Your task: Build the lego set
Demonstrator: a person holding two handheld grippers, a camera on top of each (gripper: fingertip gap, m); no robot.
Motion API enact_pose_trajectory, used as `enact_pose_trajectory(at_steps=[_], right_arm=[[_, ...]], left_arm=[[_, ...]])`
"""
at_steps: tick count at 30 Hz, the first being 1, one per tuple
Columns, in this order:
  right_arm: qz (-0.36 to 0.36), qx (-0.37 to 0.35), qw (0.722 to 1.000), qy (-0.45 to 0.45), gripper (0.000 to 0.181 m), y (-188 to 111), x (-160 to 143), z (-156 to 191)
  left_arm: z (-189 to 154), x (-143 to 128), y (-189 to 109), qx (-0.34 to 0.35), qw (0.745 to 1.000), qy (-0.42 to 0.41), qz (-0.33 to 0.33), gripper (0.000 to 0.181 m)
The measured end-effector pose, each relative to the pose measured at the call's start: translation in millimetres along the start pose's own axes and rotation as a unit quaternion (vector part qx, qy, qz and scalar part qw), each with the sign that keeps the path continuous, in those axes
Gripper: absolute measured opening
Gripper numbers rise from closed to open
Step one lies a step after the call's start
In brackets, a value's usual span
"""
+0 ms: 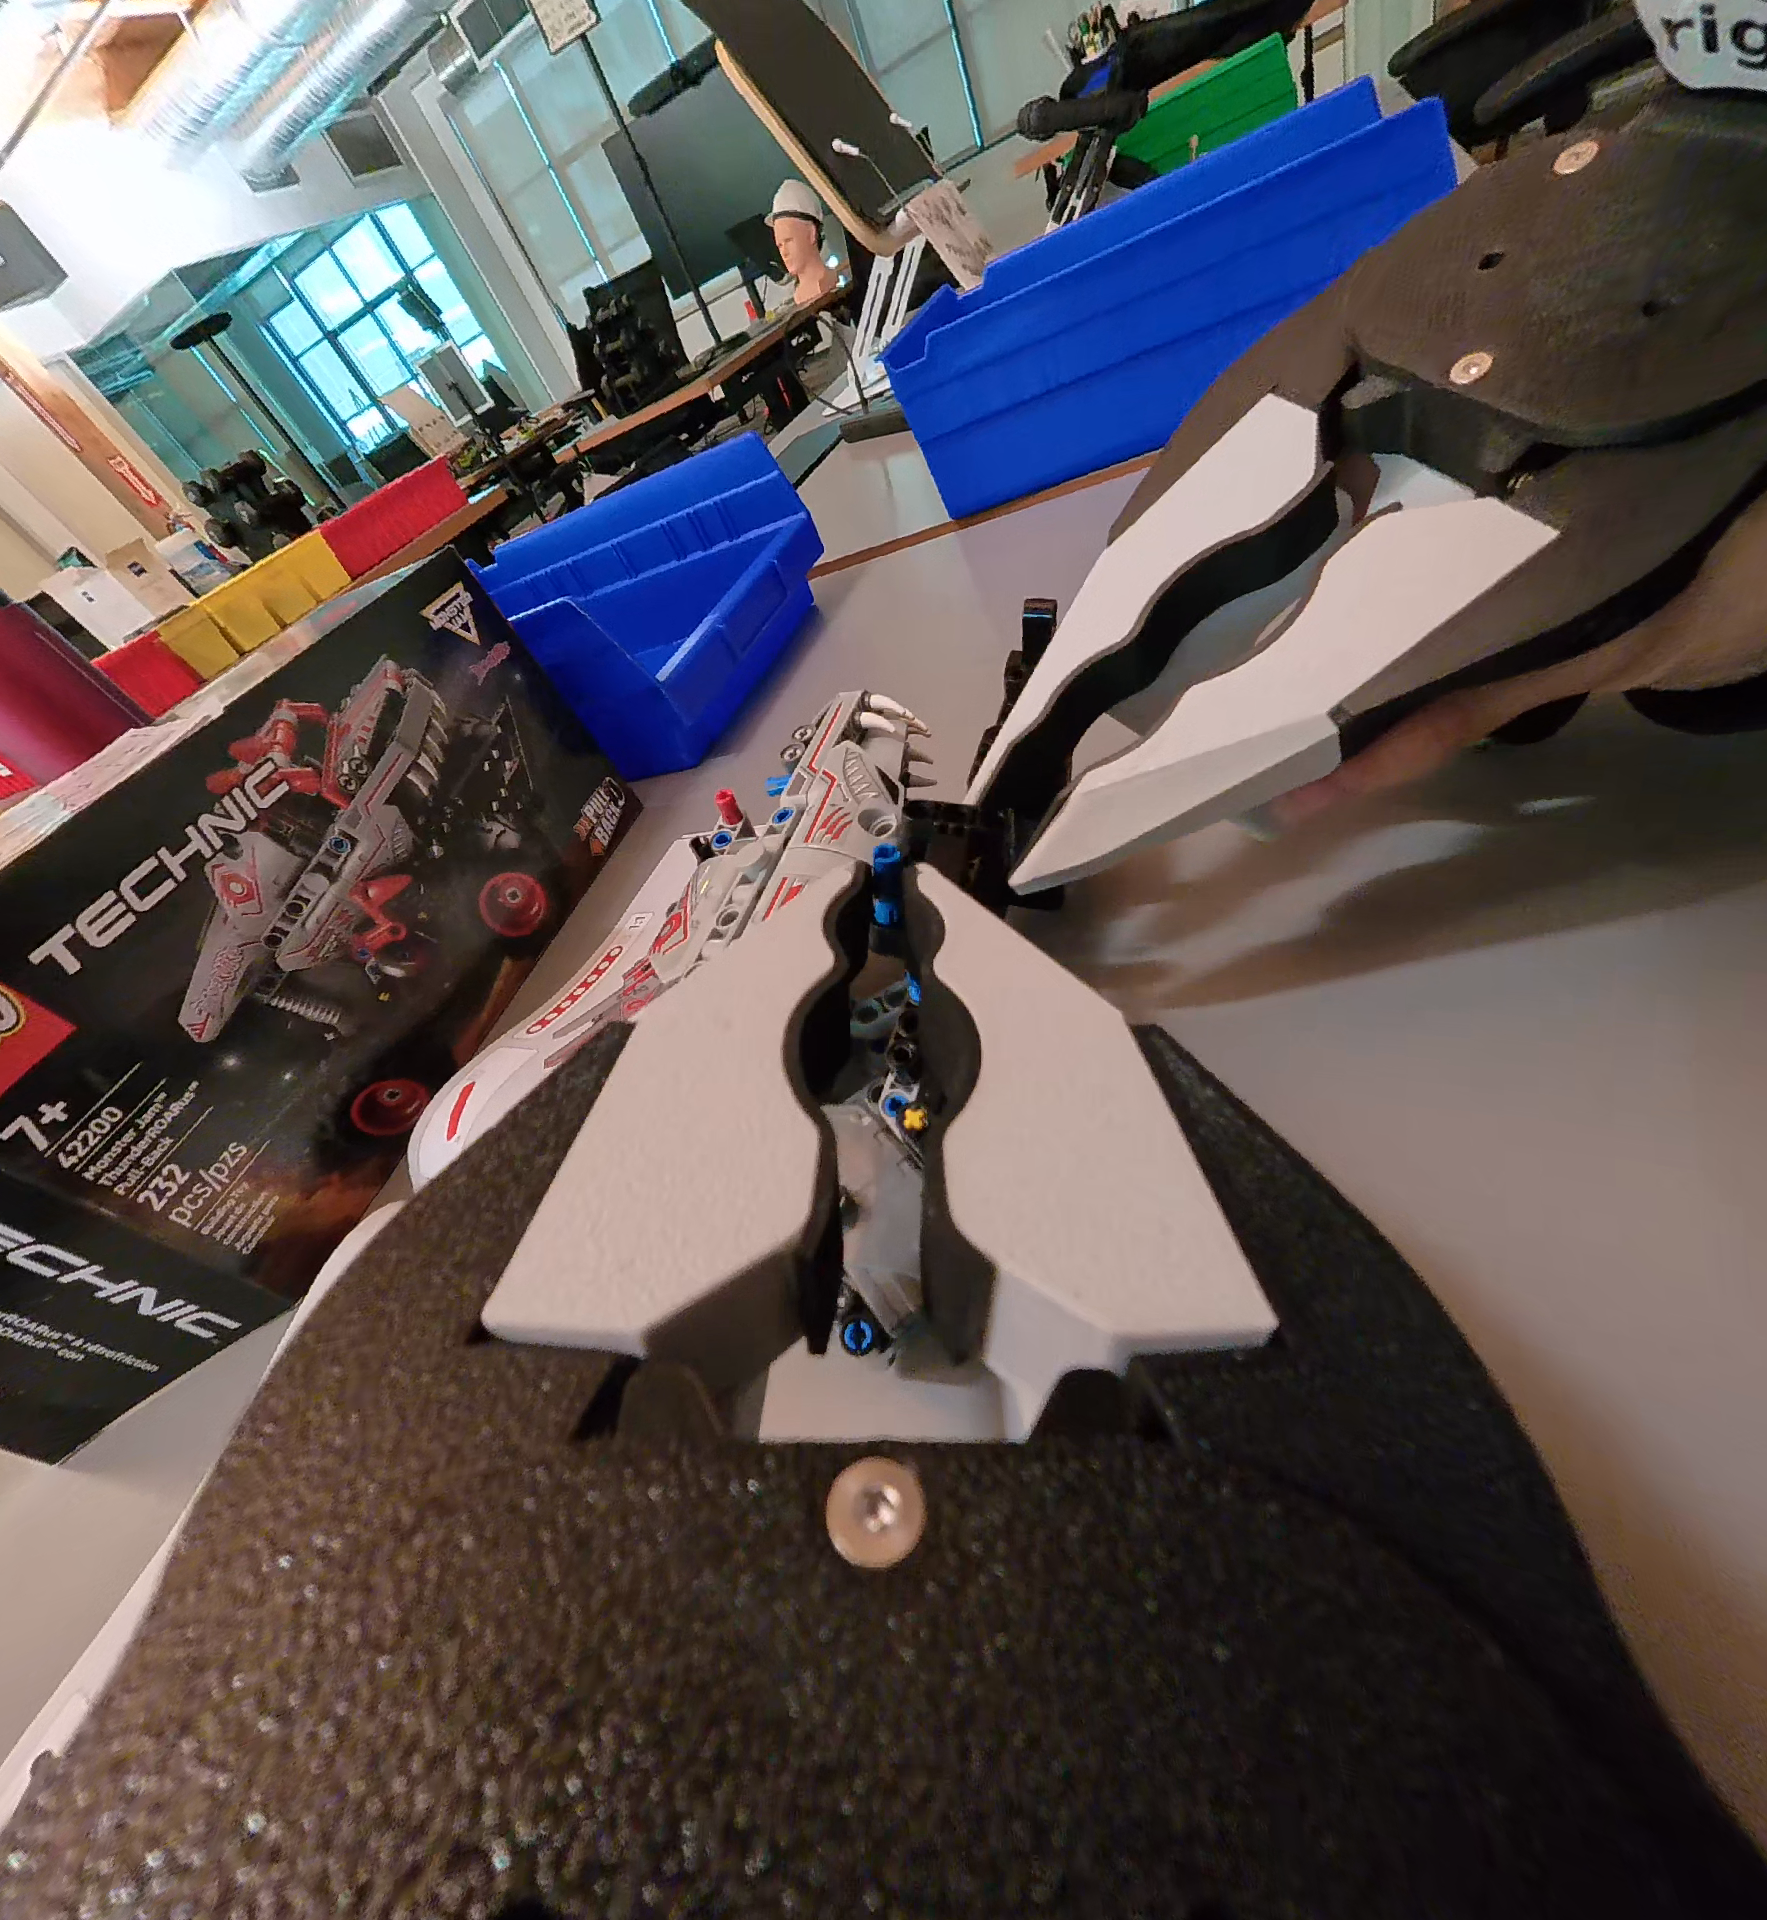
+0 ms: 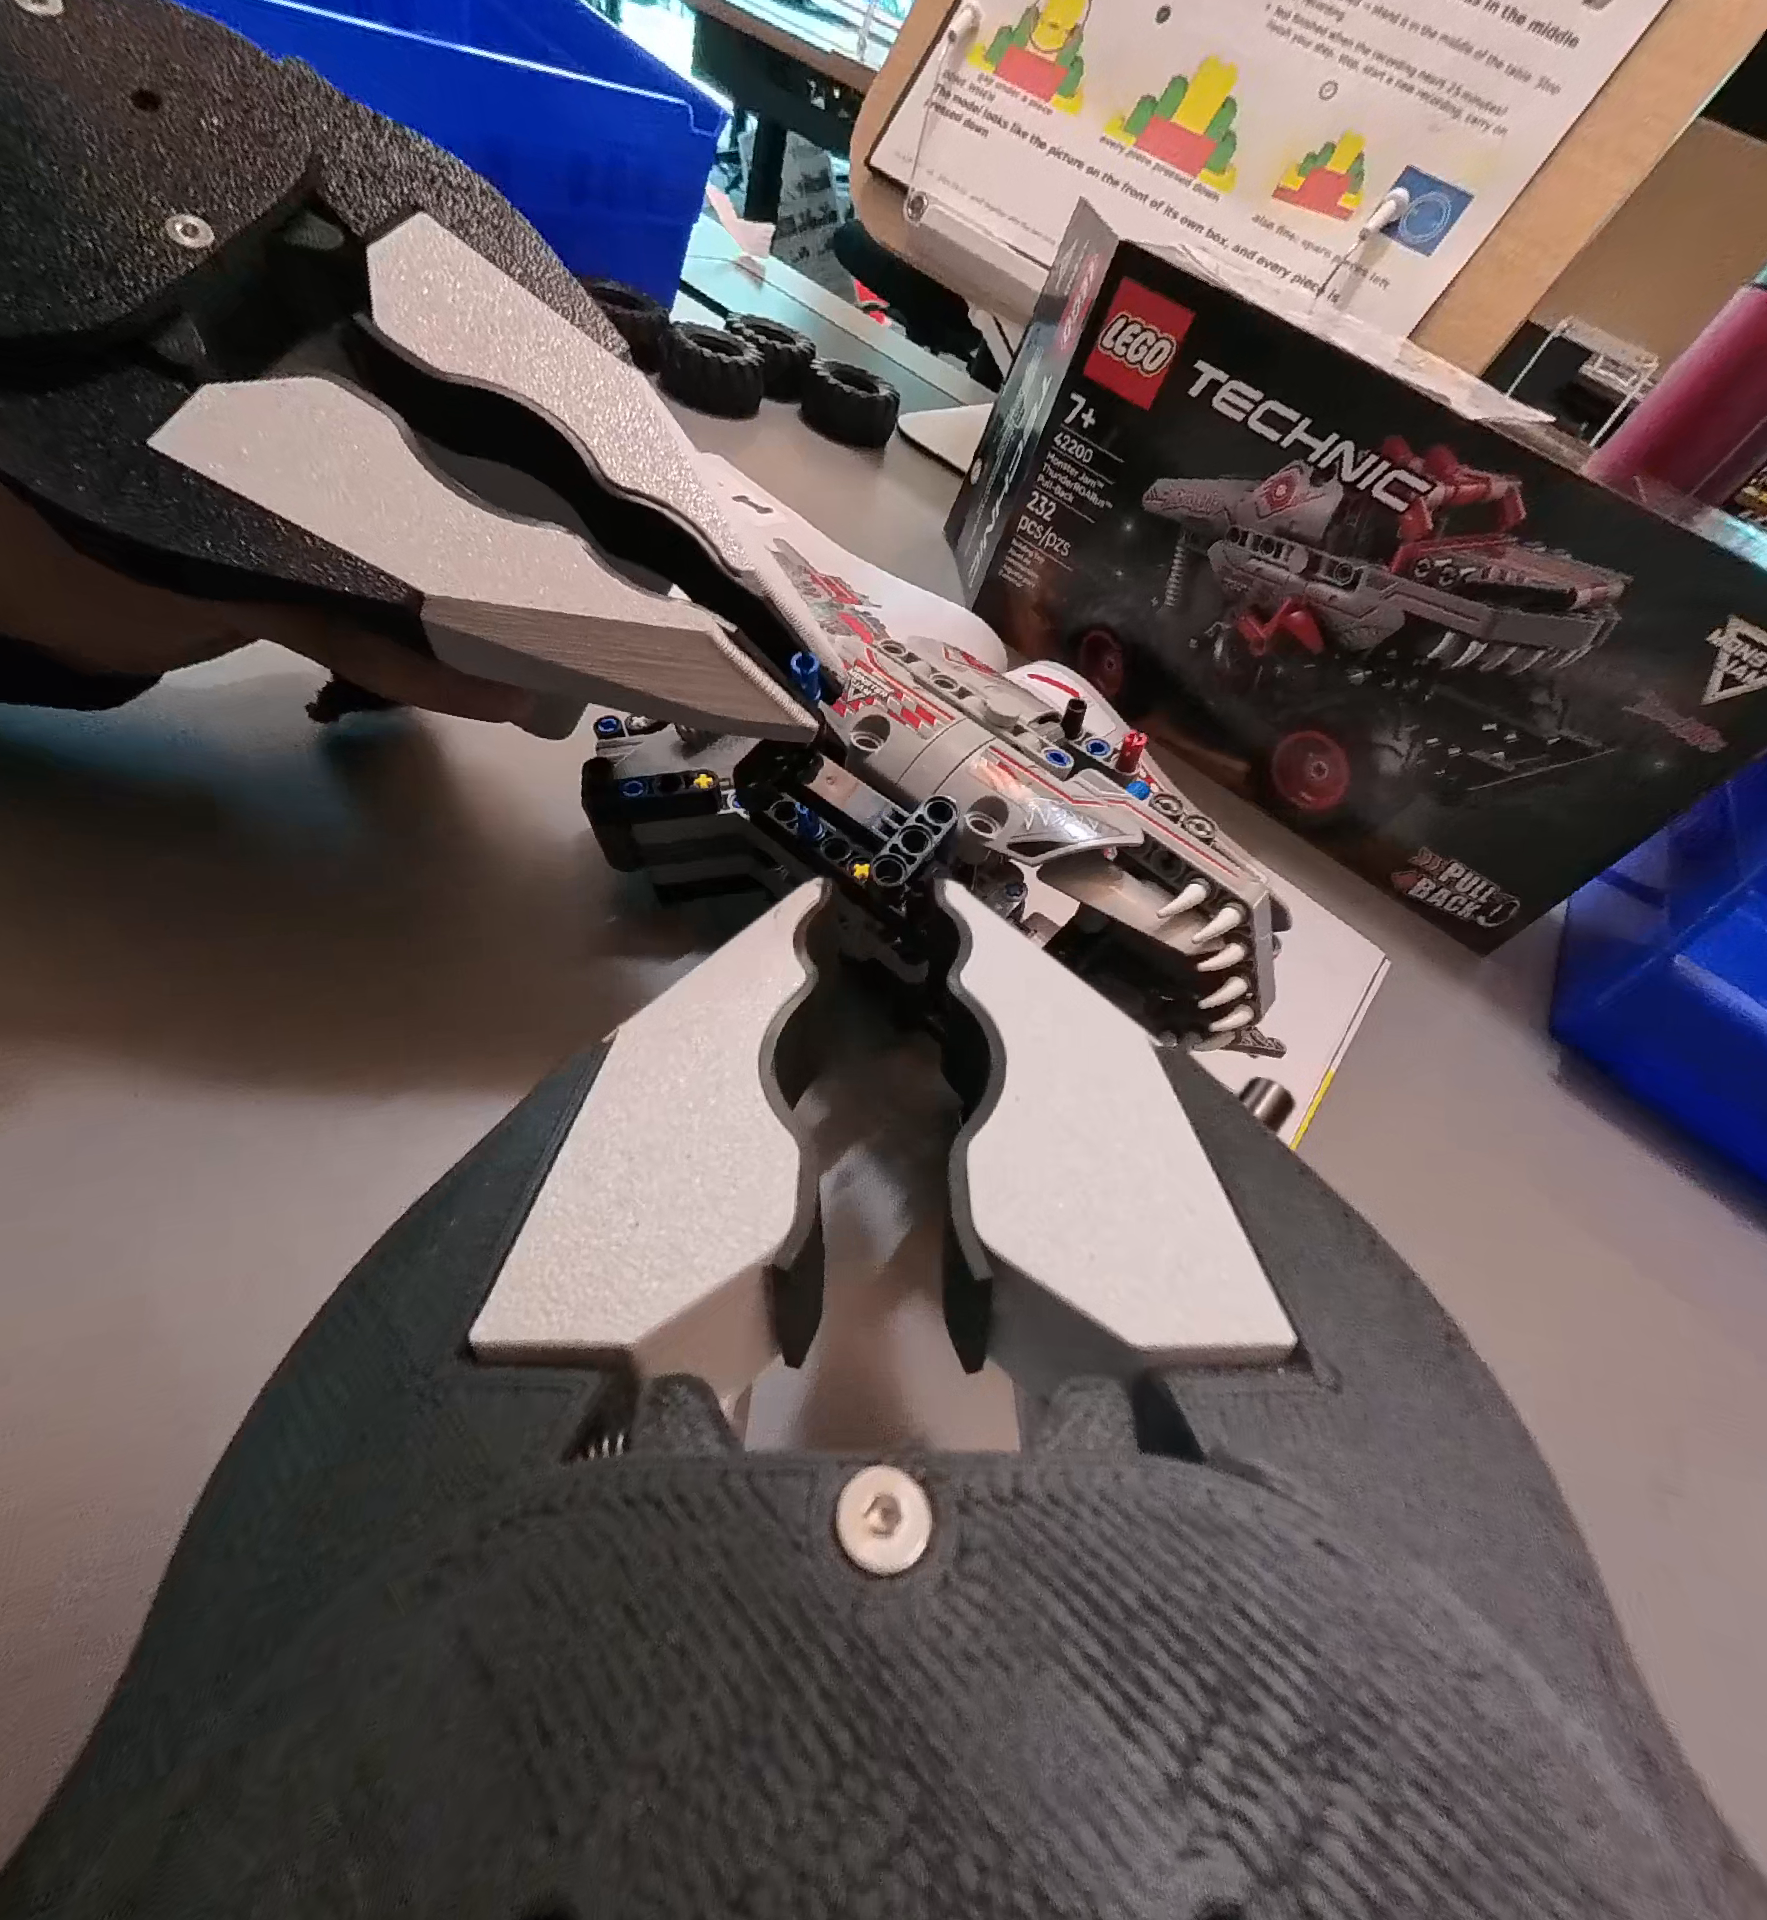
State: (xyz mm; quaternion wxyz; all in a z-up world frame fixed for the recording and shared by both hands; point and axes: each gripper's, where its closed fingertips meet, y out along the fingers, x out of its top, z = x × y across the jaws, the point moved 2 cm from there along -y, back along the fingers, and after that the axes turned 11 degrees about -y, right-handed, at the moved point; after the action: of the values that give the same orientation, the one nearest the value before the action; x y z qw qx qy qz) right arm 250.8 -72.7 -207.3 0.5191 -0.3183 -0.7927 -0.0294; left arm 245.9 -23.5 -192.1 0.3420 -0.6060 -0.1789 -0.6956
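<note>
At frame centre, the grey, red-striped, white-toothed brick model [image 2: 1014,790] is gripped from both ends above the grey desk [image 2: 235,935]. The left gripper [image 1: 884,914] is closed on its rear; the right gripper [image 2: 884,914], angled upward, is clamped on its black frame.

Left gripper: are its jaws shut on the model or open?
Shut on it. The left gripper has the grey truck model between its jaws, and the right wrist view shows its tips pinching the model's rear.
</note>
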Motion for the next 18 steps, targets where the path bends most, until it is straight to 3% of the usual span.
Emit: enact_pose_trajectory(at_steps=[18], right_arm=[[-0.002, -0.031, 0.999, -0.015, 0.008, -1.7, 3.3, -6.4]], left_arm=[[0.0, 0.7, 2.5, -0.001, 1.000, 0.008, -0.009, 0.003]])
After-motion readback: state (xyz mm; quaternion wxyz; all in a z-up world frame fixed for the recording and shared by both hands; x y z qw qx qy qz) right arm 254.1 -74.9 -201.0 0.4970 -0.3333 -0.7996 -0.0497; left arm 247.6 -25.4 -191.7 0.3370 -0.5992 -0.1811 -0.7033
